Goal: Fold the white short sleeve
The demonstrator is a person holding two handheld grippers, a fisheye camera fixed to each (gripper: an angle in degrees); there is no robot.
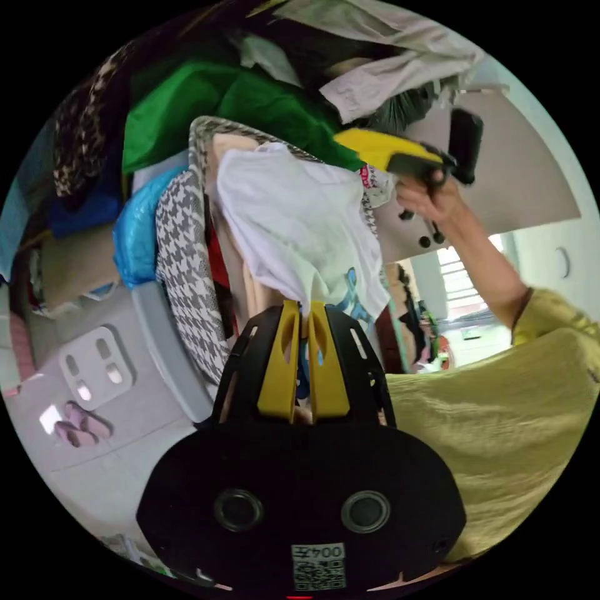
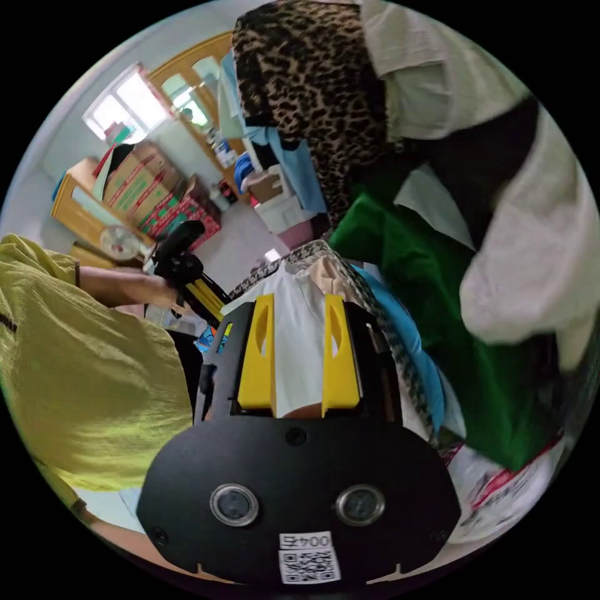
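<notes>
Yellow jaws of the left gripper (image 1: 303, 312) stand nearly together, pinching a gathered edge of the white short sleeve (image 1: 294, 231), which rises just beyond the tips and drapes over a houndstooth-patterned basket (image 1: 184, 269). Jaws of the right gripper (image 2: 299, 306) stand spread, with the same white cloth between and beyond them but apparently not pressed by them; seen from the left gripper view, that gripper hovers beside the shirt's far edge in the person's hand (image 1: 431, 200). Thin and limp, the shirt should prove light and soft, sagging and bunching from any single hold, so a second grip at the opposite hem or shoulder seems advisable. It is plain white with a blue printed motif near the pinched edge. Behind lies a green garment (image 1: 250, 106).
</notes>
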